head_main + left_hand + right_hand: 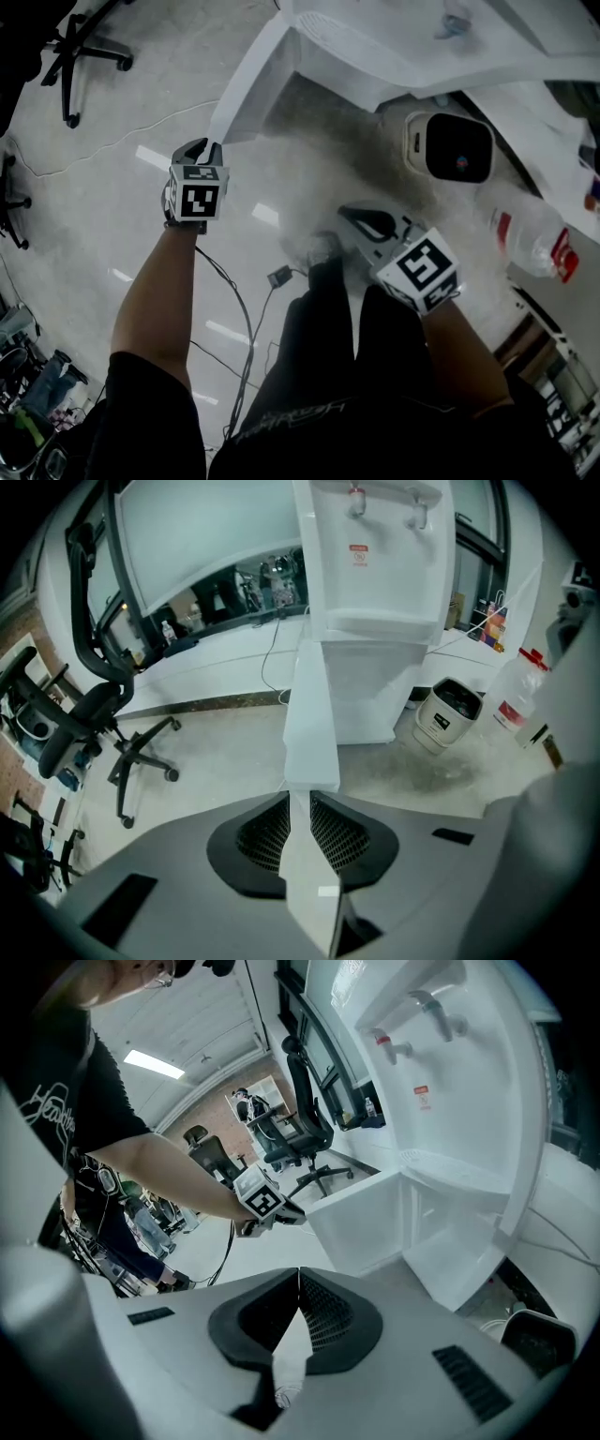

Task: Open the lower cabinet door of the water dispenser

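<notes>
The white water dispenser (pixel 394 47) stands at the top of the head view, and its lower cabinet door (pixel 248 84) is swung out to the left. My left gripper (pixel 208 142) is shut on the door's free edge. In the left gripper view that door edge (pixel 314 724) runs straight between the jaws of the left gripper (pixel 300 794), with the dispenser (pixel 380 564) behind it. My right gripper (pixel 361 214) hangs lower right, away from the door, shut and with nothing in it (pixel 298 1277). The right gripper view shows the open door (pixel 361 1218), the cabinet's white inside (pixel 459 1232) and the left gripper (pixel 286 1211).
A small white bin (pixel 450 145) with a dark opening sits right of the dispenser, and a clear plastic bottle (pixel 534 239) lies beyond it. Office chairs (pixel 80 56) stand at the far left. Cables (pixel 239 309) trail over the floor by the person's legs.
</notes>
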Available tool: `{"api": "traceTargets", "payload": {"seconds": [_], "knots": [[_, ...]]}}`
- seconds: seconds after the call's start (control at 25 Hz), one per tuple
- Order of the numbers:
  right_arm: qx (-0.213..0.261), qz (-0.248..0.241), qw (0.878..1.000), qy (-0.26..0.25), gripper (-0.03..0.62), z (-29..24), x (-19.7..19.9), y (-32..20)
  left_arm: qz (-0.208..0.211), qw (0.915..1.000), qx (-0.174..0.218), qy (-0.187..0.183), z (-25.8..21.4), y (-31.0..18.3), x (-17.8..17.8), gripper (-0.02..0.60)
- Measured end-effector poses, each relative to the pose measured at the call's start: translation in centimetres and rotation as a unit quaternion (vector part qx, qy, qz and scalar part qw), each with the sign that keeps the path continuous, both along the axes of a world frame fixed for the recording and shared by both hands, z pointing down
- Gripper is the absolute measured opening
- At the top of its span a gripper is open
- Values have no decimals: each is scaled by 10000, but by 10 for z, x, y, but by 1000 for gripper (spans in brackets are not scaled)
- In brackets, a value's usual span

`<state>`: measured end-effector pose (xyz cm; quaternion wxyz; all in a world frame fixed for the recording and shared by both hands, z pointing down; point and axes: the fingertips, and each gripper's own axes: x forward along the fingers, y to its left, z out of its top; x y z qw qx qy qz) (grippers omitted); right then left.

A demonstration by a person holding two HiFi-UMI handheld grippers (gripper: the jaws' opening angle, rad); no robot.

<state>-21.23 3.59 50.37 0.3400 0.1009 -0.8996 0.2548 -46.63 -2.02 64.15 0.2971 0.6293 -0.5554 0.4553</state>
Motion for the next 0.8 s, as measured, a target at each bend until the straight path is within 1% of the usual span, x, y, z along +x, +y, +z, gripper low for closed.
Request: {"api": "traceTargets", "payload": {"seconds": [0.12,0.24,0.32,0.44,0.56,0.64,0.8], "knots": [[96,25,9999,22,14,-4,6,-3,-52,10000,-6,72,-4,1,4,66],[168,96,9998,-20,14,-6,19,-12,-297,9992,3,250,-8,9,12,66],[144,223,9996,-111,14,-13,27,-19,-560,9972,-106,480,-7,28,21,66],[129,326,9988,-334,14,-34,34,-24,-764,9918,-116,1019,-18,54,46,66],[179,271,9981,-516,14,-63,43,-15,-754,9833,142,1650,-51,72,85,66],[246,181,9977,-609,14,-85,52,-7,-731,9754,422,2036,-84,77,114,66],[566,-3,9958,-719,14,-138,72,7,-790,9538,1050,2703,-168,84,170,56]]}}
